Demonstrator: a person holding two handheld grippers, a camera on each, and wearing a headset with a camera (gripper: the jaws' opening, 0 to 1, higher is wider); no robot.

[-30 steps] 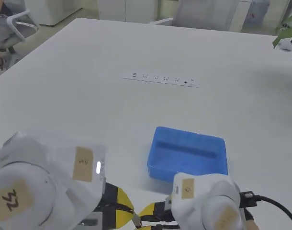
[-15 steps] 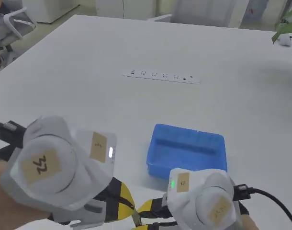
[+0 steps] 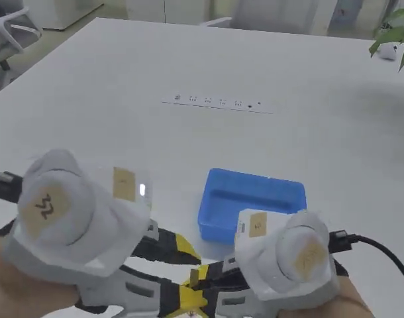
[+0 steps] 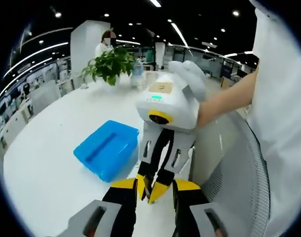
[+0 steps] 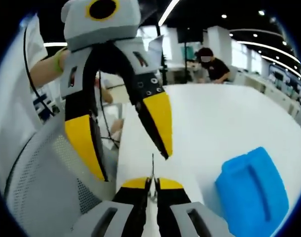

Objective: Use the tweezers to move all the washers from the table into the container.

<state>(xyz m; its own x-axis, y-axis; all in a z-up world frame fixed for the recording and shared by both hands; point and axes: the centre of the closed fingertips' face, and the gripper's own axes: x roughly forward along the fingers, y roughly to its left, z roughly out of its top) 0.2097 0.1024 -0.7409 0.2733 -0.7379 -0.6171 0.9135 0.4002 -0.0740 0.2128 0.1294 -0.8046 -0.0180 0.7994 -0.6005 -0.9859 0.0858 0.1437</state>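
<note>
The blue container (image 3: 252, 202) stands empty on the white table (image 3: 122, 112), just beyond both grippers. My right gripper (image 3: 201, 275) is shut on thin metal tweezers (image 5: 152, 168), whose tip pokes up between its yellow fingertips. My left gripper (image 3: 192, 278) faces it, open, with its two yellow fingers (image 5: 158, 123) on either side of the tweezers tip. In the left gripper view the right gripper (image 4: 149, 190) points straight in between my own spread jaws, and the container (image 4: 106, 148) lies to its left. The right gripper view has the container (image 5: 251, 192) at lower right.
A flush socket strip (image 3: 215, 103) sits in the table's middle. A potted plant (image 3: 394, 40) stands at the far right corner, and an office chair (image 3: 10, 33) at the far left. A mesh chair back (image 4: 229, 173) is close behind the right gripper, near the table's front edge.
The left gripper has risen and swung in toward the right one, its fingers now around the tweezers tip. The right gripper stays low by the container. The head camera has shifted slightly.
</note>
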